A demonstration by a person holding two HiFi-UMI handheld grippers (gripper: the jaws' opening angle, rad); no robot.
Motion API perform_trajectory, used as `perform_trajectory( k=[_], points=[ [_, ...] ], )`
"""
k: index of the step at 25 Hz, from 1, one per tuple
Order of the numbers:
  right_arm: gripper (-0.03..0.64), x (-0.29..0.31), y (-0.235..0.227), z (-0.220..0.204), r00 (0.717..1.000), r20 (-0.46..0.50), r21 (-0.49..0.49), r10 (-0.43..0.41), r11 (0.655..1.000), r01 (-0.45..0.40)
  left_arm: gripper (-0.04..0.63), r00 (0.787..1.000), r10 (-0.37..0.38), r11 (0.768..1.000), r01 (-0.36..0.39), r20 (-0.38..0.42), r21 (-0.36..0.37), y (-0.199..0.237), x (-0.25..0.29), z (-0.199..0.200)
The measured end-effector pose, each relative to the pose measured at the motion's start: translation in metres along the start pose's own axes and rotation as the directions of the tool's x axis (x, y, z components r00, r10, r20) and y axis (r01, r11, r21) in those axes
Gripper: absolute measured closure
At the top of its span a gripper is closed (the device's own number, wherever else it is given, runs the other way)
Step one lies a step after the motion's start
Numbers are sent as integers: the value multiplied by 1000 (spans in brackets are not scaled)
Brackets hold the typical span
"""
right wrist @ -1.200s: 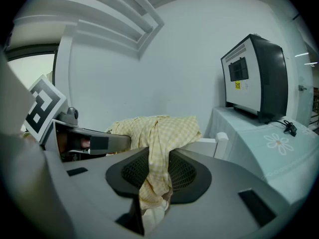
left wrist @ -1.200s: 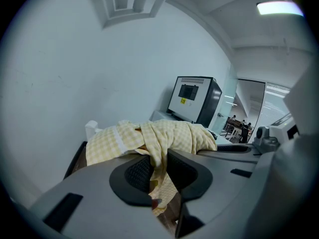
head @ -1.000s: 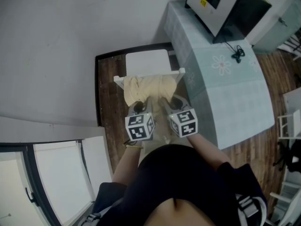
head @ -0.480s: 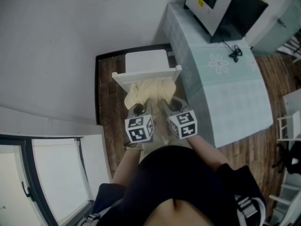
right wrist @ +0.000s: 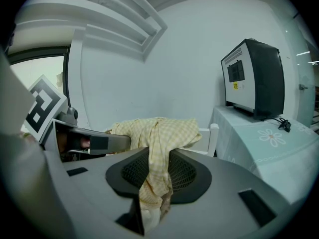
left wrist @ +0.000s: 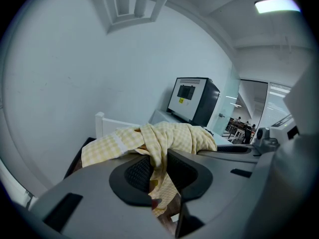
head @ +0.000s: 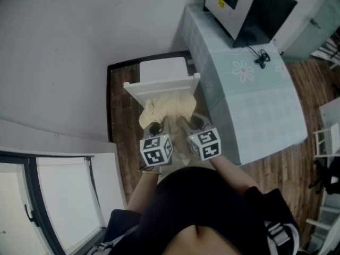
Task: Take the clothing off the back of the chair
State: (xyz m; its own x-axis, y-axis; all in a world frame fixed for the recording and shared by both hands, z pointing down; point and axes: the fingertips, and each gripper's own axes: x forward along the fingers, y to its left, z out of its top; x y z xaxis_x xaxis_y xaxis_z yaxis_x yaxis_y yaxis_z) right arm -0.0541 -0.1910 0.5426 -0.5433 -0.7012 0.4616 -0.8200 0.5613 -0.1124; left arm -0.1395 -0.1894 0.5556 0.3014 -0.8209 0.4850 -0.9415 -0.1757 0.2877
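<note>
Left tongs: my left gripper (left wrist: 158,167) has its jaws clamped on a fold of the yellow checked garment (left wrist: 167,137), and the cloth hangs down through the gap.
Right tongs: my right gripper (right wrist: 155,172) is clamped on another fold of the same garment, which bunches between the pads and trails below them.
Garment: it is slung between my two tongs, on my side of the top rail of the white chair (head: 162,84) and just beside it.
Done: both grips are made, and most of the cloth appears to be raised off the chair back.
Left to do: I cannot tell whether the far hem touches the rail, so I judge the cloth needs drawing toward me until it hangs free.
Edges: the rail and its corner posts sit right under the far side of the cloth and could snag a loose end.
Crowding: the covered table (head: 255,105) stands close on my right, carrying a boxy machine (head: 247,7), and the wall (head: 64,52) closes off the far side and my left.
Open room: the clearest way out is back toward my body and upward, over the wooden floor (head: 119,126).
</note>
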Motion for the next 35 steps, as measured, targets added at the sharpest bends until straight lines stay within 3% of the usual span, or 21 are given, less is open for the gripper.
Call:
perform_trajectory(
  k=[35],
  points=[
    [512,-8,-9,10,999,23,-22,32,999,-31,517,999,31,999,-31,8,8,-12,-3,8]
  ],
)
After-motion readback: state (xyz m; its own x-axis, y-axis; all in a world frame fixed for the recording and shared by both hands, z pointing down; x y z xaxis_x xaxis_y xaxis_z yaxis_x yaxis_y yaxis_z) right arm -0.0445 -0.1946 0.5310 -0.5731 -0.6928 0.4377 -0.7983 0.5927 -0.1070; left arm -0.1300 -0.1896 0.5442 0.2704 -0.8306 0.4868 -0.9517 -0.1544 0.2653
